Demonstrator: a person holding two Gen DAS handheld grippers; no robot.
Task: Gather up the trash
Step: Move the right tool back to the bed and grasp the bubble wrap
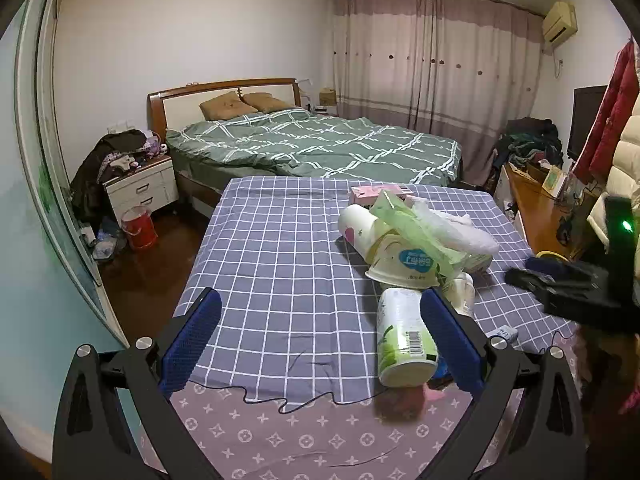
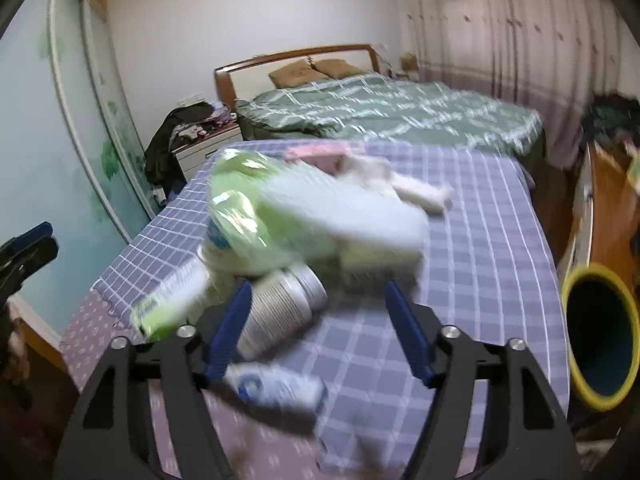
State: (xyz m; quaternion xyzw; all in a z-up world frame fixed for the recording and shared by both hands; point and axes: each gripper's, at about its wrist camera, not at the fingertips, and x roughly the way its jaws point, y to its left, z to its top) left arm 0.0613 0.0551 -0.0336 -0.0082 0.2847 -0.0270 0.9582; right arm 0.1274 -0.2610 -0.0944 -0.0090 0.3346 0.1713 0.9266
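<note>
Now we sweep from the left edge, where the red bucket sits on the dark floor beside the white nightstand, well apart from everything we are after. Across the middle runs the checked cloth over the table, bare on its left half. Our left gripper hangs above that cloth with its blue pads spread wide and nothing pinched between them; its right finger stands just beside the green-and-white can, which lies on its side, though we cannot tell whether they touch. Beyond the can comes the trash heap: a white paper cup tipped over, a white tub with a blue label, a pale green bag draped across them, a clear plastic bag just to its right, and a pink box behind.

Over in the blurred right wrist view, our right gripper is partly open above the near end of that heap. A ribbed silver cup lies between the jaws, against the left pad as far as we can judge, while the right pad stands clear of it, so nothing is clamped. At the far right the yellow-rimmed bin gapes just beside the table edge.
</note>
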